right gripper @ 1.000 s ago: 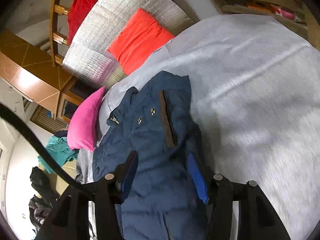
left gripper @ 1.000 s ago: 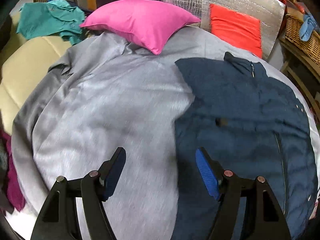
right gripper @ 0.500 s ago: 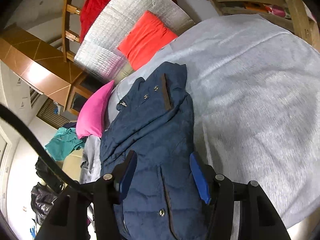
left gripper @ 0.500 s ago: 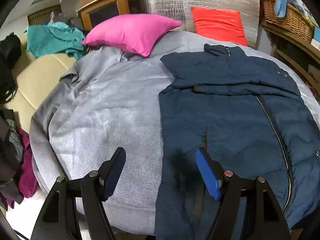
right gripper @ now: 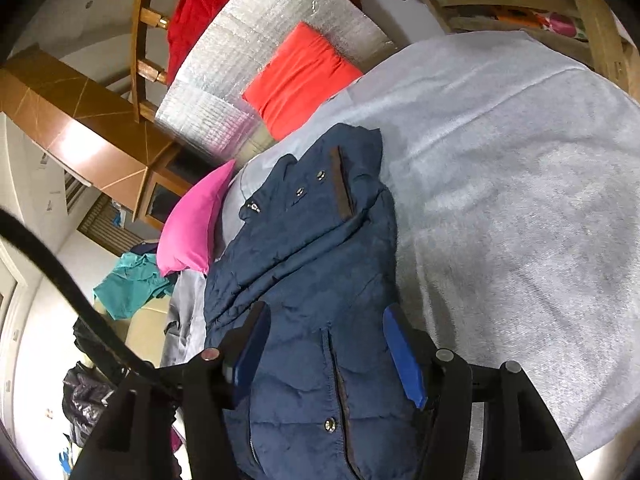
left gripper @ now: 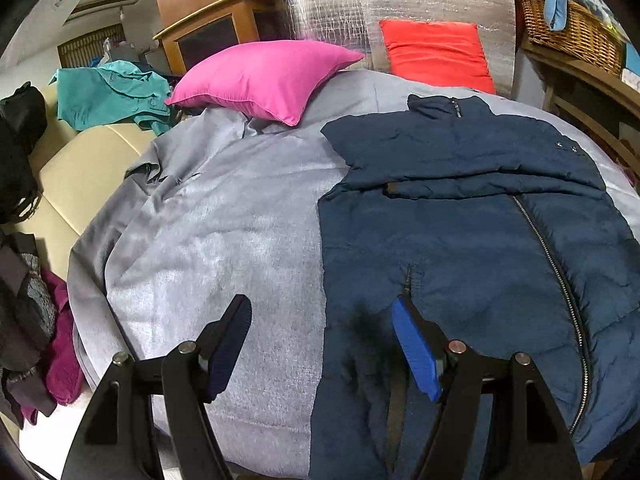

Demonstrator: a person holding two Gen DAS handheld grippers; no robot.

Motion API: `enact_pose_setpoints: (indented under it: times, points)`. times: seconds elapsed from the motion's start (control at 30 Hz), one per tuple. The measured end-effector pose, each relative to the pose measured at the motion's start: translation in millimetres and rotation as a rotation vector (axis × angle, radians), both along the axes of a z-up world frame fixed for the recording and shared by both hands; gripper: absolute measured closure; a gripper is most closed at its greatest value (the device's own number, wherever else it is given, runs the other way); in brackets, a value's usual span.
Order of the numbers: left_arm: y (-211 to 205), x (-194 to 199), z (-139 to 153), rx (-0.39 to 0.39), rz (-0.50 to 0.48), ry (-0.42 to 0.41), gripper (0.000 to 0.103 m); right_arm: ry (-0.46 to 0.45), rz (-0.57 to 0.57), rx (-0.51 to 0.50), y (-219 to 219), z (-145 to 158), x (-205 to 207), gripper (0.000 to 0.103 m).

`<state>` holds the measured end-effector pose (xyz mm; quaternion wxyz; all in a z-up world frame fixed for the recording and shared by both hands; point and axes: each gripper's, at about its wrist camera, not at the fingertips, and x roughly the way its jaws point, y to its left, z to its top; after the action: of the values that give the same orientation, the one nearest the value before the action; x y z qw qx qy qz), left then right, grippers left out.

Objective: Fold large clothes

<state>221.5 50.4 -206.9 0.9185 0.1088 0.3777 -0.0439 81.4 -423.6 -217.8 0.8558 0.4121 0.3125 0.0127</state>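
Fingers (left gripper: 230, 340) of both grippers spread, holding nothing | navy jacket (left gripper: 460, 248) lies flat on grey bedspread (left gripper: 208, 240), below pink pillow (left gripper: 264, 76) | step: pre-fold (judged) | next: grasp hem nearest grippers, fold toward pillow.

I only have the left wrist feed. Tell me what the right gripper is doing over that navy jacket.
Observer: The right gripper is open, with nothing between its fingers, above the navy jacket.
Operator: Report what lies right of the jacket.
Observer: Bare grey blanket, reaching a wooden chair frame at the far side.
Operator: Describe any fasteners on that side.
Observer: Metal snaps sit beside a brown-edged placket, and one more snap lies near the gripper.
Operator: Check above the silver insulation panel.
Observer: A red cloth hangs over wooden rails above the silver panel.
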Motion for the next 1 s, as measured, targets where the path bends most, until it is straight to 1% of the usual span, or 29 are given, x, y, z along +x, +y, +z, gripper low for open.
enact_pose_setpoints:
  times: [0.33,0.4,0.43,0.47,0.53,0.6,0.63,0.73,0.87,0.93,1.0]
  points:
    - [-4.7,1.9,-0.3,0.027,-0.010,-0.004,0.030,0.000,0.012,0.003,2.8,-1.1,6.6,0.041]
    - [-6.5,5.8,-0.1,0.019,-0.010,0.000,0.030,0.002,0.011,0.005,1.3,-0.8,11.2,0.041]
    - [-8.2,11.3,0.9,0.001,-0.013,0.010,0.030,0.006,0.011,0.006,0.0,-0.8,15.6,0.041]
    - [-10.2,17.8,2.6,-0.019,-0.016,0.020,0.030,0.013,0.009,0.007,-2.4,-0.5,22.2,0.041]
    - [-17.0,38.4,9.2,-0.087,-0.014,0.041,0.030,0.019,-0.001,0.007,-9.0,0.9,37.3,0.039]
    - [-26.3,61.9,13.0,-0.154,-0.020,0.065,0.030,0.024,-0.016,-0.002,-17.0,2.8,55.4,0.035]
    - [-31.7,72.5,13.0,-0.169,-0.021,0.078,0.030,0.028,-0.025,-0.015,-21.5,3.9,65.8,0.034]
    - [-49.3,111.8,10.8,-0.189,-0.020,0.104,0.030,0.042,-0.035,-0.024,-33.9,2.1,99.9,0.033]
    - [-60.3,156.0,0.6,-0.230,0.000,0.147,0.030,0.093,-0.038,-0.056,-43.4,-12.0,146.6,0.033]
    - [-62.2,168.7,-5.0,-0.233,0.008,0.168,0.030,0.122,-0.032,-0.074,-44.2,-19.3,164.5,0.032]
    - [-61.8,179.1,-11.6,-0.226,0.029,0.181,0.030,0.157,-0.028,-0.118,-42.8,-25.4,180.3,0.032]
